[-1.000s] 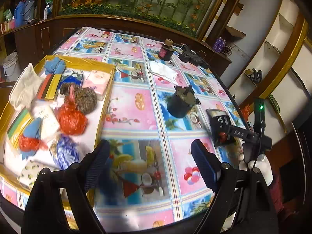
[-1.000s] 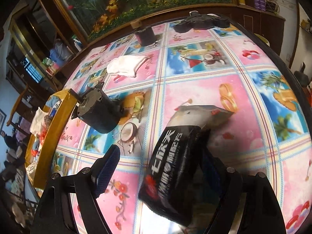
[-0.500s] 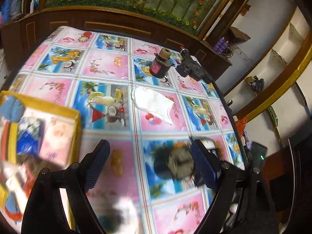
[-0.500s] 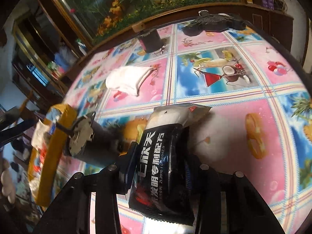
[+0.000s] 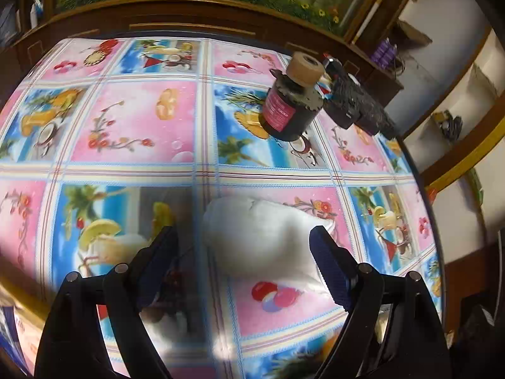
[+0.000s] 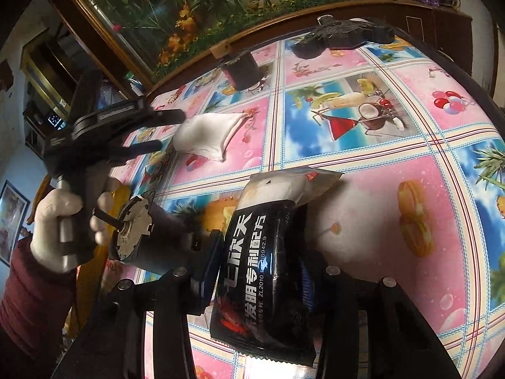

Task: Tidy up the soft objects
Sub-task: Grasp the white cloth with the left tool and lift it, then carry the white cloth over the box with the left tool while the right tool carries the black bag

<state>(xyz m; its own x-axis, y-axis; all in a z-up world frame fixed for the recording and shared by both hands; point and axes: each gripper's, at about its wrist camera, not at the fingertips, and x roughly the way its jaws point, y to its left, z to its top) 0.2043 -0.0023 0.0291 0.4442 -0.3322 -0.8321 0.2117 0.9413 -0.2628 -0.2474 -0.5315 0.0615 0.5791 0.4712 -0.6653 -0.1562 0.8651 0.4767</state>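
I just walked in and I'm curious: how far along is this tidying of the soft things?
Partway, it seems. In hand: the right gripper is clamped on a black packet, its jaws having just closed on it. Next up: the left gripper, jaws open, hovers by a white cloth lying loose on the table. What is already put away can't be judged from these views.

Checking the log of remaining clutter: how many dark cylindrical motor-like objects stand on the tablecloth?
2. One dark cylinder lies beside the right gripper and its black packet; another cylinder with a pink label stands near the far edge. Others may be out of frame.
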